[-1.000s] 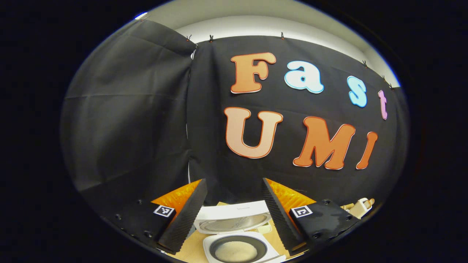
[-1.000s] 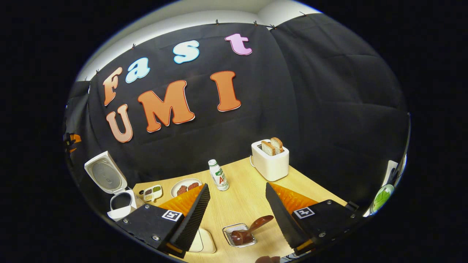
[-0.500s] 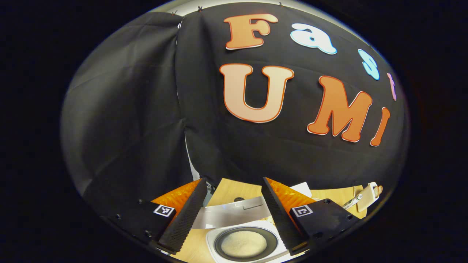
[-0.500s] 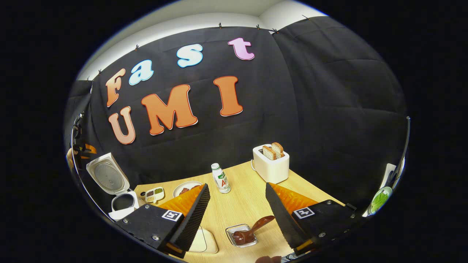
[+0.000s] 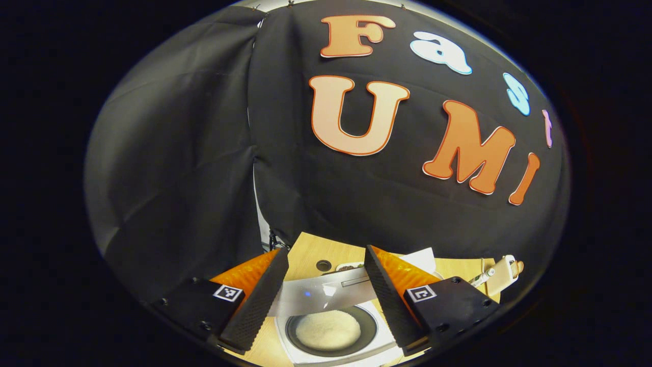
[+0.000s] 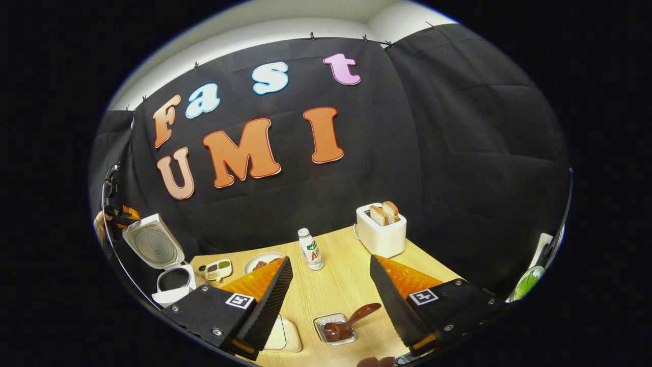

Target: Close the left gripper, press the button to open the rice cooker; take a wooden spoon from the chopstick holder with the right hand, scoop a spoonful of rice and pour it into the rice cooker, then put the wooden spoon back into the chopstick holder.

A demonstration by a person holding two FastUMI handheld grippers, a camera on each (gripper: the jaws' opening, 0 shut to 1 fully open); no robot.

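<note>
Stage: the rice cooker (image 5: 333, 326) sits at the bottom centre of the left gripper view with its lid up and white rice in the pot; judging by that, the scoop looks done and the close is at hand.
Spoon: the wooden spoon (image 6: 349, 321) lies in a small wire holder (image 6: 333, 329) at the bottom centre of the right gripper view, handle slanting up to the right.
Left hand-held gripper (image 5: 326, 285): fingers spread wide, nothing between them, tilted down over the open pot.
Right hand-held gripper (image 6: 331, 293): spread apart too, empty, hanging above the desk (image 6: 336, 285) with the spoon just ahead of its fingers.
How to do it well: keep both tools clear of spoon and cooker, withdraw straight, and avoid knocking the raised lid (image 6: 153, 247) at the lower left of the right gripper view.
Bystanders: a toaster (image 6: 381, 229) with bread and a small bottle (image 6: 310, 250) stand well behind.
</note>
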